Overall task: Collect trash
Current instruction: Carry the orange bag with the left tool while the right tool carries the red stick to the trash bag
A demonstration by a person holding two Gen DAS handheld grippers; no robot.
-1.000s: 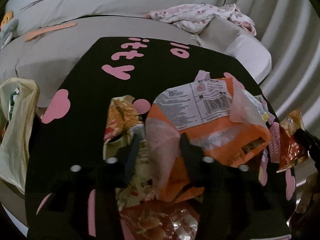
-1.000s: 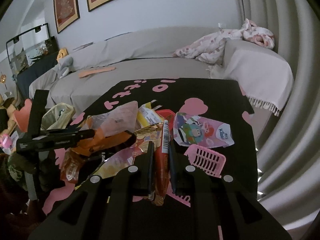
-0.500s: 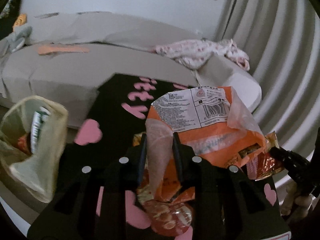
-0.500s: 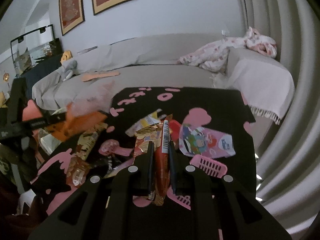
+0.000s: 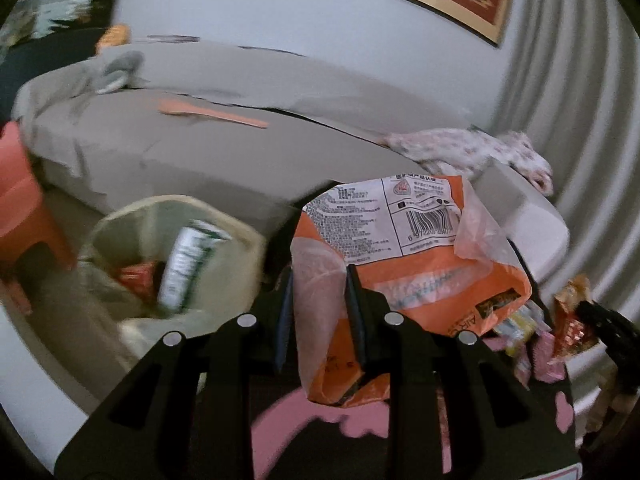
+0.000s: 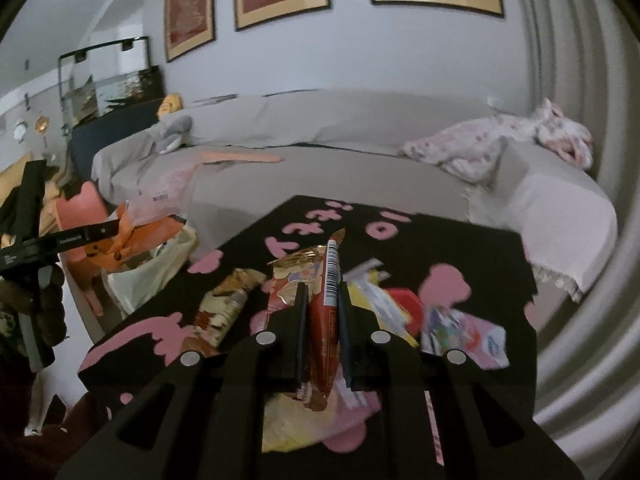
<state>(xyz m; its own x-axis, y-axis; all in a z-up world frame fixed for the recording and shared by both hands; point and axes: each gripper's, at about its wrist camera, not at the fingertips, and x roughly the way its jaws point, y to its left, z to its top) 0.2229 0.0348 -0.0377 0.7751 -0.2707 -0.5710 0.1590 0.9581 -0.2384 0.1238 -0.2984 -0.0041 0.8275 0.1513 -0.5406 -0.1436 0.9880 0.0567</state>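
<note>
My left gripper (image 5: 320, 276) is shut on a big orange snack bag (image 5: 404, 256) with a white barcode label, held in the air just right of an open yellowish trash bag (image 5: 132, 268) that holds a green-and-white packet and other wrappers. In the right wrist view the same left gripper (image 6: 116, 230) hangs with the orange bag (image 6: 136, 236) over the trash bag (image 6: 160, 268) at the table's left side. My right gripper (image 6: 322, 292) is shut on a red wrapper (image 6: 326, 312) with a barcode strip, lifted above the black table (image 6: 460, 248) with pink shapes.
Several more wrappers (image 6: 460, 332) lie on the table under and right of my right gripper. A grey sofa (image 6: 320, 160) with a flowered blanket (image 6: 492, 144) runs behind the table. An orange stool (image 5: 20, 204) stands left of the trash bag.
My left gripper closed on the orange bag, lifted it off the table and carried it left to the trash bag. My right gripper rose a little with the red wrapper.
</note>
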